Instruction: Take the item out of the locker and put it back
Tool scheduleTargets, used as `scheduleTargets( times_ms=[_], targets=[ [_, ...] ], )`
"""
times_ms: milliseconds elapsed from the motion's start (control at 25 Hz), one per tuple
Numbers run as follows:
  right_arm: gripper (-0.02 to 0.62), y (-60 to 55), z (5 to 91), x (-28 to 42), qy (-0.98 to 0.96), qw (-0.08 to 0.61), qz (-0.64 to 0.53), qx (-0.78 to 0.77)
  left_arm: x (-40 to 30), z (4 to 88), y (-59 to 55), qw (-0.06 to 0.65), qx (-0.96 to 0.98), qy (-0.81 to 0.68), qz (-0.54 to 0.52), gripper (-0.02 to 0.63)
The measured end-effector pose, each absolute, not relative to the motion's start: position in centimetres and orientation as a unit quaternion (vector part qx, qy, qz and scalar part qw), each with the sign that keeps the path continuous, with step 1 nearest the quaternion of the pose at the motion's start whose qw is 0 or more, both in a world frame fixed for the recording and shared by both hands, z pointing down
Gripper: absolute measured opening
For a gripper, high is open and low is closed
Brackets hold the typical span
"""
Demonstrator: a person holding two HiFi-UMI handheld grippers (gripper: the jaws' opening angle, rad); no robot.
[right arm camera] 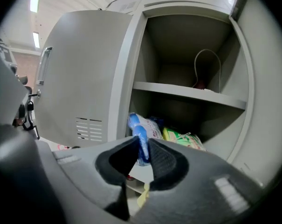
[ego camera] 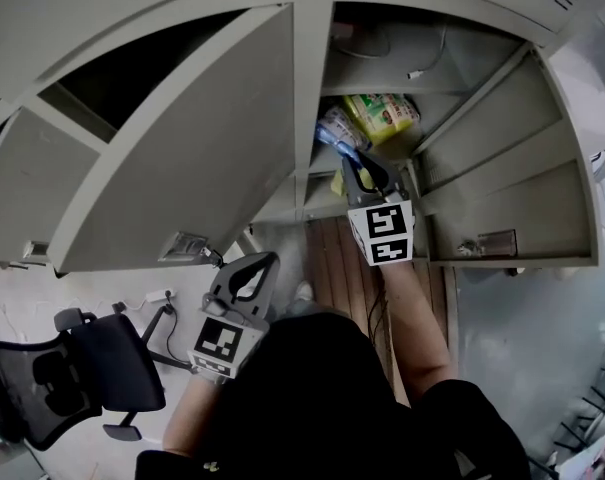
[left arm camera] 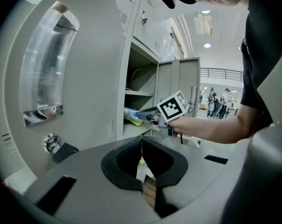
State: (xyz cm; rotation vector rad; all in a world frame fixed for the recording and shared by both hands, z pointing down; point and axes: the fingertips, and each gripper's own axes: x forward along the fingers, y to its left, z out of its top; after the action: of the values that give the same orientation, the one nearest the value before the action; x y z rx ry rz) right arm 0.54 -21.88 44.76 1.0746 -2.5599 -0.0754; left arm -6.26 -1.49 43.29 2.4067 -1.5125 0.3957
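Observation:
A blue-and-white packet [right arm camera: 141, 133] sits at the front edge of the open locker's lower compartment [ego camera: 377, 143]. My right gripper [right arm camera: 143, 143] is shut on its blue end, the pads pressing on both sides. In the head view the right gripper [ego camera: 358, 160] reaches into the locker, with the blue-and-white packet [ego camera: 338, 128] just past its tips. My left gripper [left arm camera: 141, 142] is shut with nothing in it. The left gripper [ego camera: 262, 264] hangs low, below the open locker door [ego camera: 212, 138].
A green packet [right arm camera: 183, 139] lies beside the blue one, to its right. An upper shelf [right arm camera: 187, 95] holds a looped cable [right arm camera: 206, 69]. The open door has a handle [left arm camera: 43, 111] and lock [left arm camera: 52, 143]. A black office chair [ego camera: 72, 368] stands at lower left.

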Motion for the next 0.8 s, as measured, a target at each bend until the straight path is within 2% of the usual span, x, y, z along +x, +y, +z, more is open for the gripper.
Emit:
scheduleTargets(
  times_ms=[800],
  targets=[
    [0.060, -10.7, 40.8, 6.3, -0.872, 0.160, 0.010, 0.463, -5.7, 42.0, -1.5, 0.097, 0.894, -0.418, 0.129, 0.011]
  ],
)
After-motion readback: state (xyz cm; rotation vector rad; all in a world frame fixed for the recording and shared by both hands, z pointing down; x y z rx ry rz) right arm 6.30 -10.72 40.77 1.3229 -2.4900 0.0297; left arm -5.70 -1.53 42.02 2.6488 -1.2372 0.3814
